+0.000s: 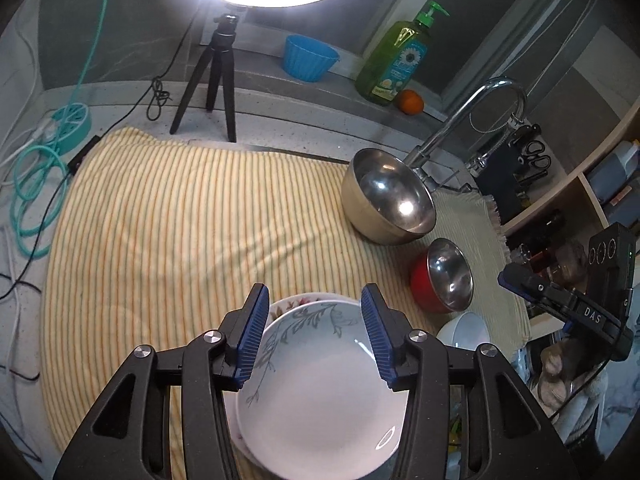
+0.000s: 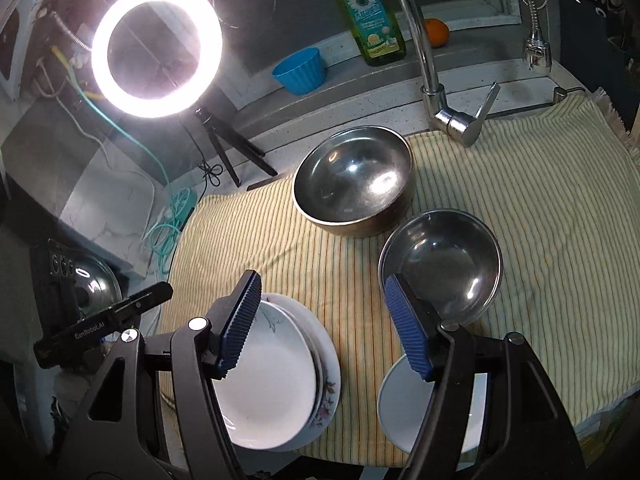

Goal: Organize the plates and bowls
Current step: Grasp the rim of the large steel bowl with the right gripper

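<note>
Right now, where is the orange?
The orange sits on the back ledge, between the soap bottle and the tap in the right wrist view.

A wide bare stretch of the striped cloth (image 1: 168, 216) lies open toward its left edge. The right side is crowded: a large steel bowl (image 2: 352, 180) near the back edge, a smaller steel bowl (image 2: 444, 264) beside it, stacked plates (image 2: 288, 368) at the front edge, and the faucet (image 2: 424, 60) arching overhead.

White plate with grey leaf sprig (image 1: 320, 392) stacked on flower-rimmed white plate (image 2: 326, 384), large steel bowl (image 2: 354, 180) upright at back, red-sided steel bowl (image 2: 442, 262) just beside it, plain white bowl (image 2: 404, 408) at cloth's near edge
</note>
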Action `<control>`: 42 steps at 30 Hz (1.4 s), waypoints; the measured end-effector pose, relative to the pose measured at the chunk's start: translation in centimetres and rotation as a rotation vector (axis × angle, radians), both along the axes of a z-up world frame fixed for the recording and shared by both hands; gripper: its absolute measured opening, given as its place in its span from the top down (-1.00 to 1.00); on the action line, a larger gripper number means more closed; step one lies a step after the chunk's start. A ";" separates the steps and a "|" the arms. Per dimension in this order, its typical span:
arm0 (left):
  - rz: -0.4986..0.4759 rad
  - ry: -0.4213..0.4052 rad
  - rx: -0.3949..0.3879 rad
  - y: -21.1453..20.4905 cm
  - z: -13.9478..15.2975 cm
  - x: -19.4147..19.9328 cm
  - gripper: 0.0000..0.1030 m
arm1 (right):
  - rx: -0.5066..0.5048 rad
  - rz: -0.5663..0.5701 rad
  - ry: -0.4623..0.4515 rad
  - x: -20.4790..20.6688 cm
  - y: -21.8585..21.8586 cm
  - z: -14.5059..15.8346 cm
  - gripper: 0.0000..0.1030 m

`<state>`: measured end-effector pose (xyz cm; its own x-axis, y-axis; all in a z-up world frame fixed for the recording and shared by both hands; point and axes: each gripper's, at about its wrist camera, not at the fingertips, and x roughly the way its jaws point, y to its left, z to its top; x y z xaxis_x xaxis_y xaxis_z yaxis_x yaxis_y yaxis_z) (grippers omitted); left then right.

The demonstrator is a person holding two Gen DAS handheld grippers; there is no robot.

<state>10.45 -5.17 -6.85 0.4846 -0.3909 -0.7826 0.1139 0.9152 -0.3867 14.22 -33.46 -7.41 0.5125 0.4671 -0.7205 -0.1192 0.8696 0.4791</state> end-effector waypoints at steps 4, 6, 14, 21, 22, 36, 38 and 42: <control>-0.027 0.002 -0.018 -0.9 -0.2 2.1 0.09 | 0.021 -0.037 0.017 2.3 -0.3 0.0 -0.31; -0.038 0.002 -0.025 -1.3 -0.3 3.2 0.09 | 0.020 -0.060 0.027 3.5 -0.5 -0.2 -0.31; -0.076 0.038 -0.082 -2.2 -1.6 8.3 0.09 | 0.047 -0.162 0.127 8.5 -1.7 -2.7 -0.31; -0.133 0.086 -0.094 -4.4 -3.6 12.9 0.09 | 0.004 -0.199 0.185 11.8 -1.5 -4.7 -0.29; -0.138 0.091 -0.094 -4.7 -3.9 13.4 0.09 | -0.006 -0.202 0.194 12.2 -1.5 -5.1 -0.22; -0.191 0.175 -0.105 -6.7 -7.6 17.1 0.18 | -0.070 -0.217 0.282 14.5 -1.0 -8.6 0.42; -0.202 0.180 -0.108 -6.9 -7.8 17.3 0.30 | -0.086 -0.218 0.282 14.5 -0.9 -8.8 0.44; -0.222 0.190 -0.112 -7.0 -8.1 17.5 0.51 | -0.104 -0.222 0.278 14.4 -0.9 -9.0 0.54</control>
<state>27.93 -12.21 -14.95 0.2271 -0.5593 -0.7973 0.2221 0.8268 -0.5168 28.64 -34.32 -16.39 0.3709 0.2838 -0.8842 0.2005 0.9053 0.3746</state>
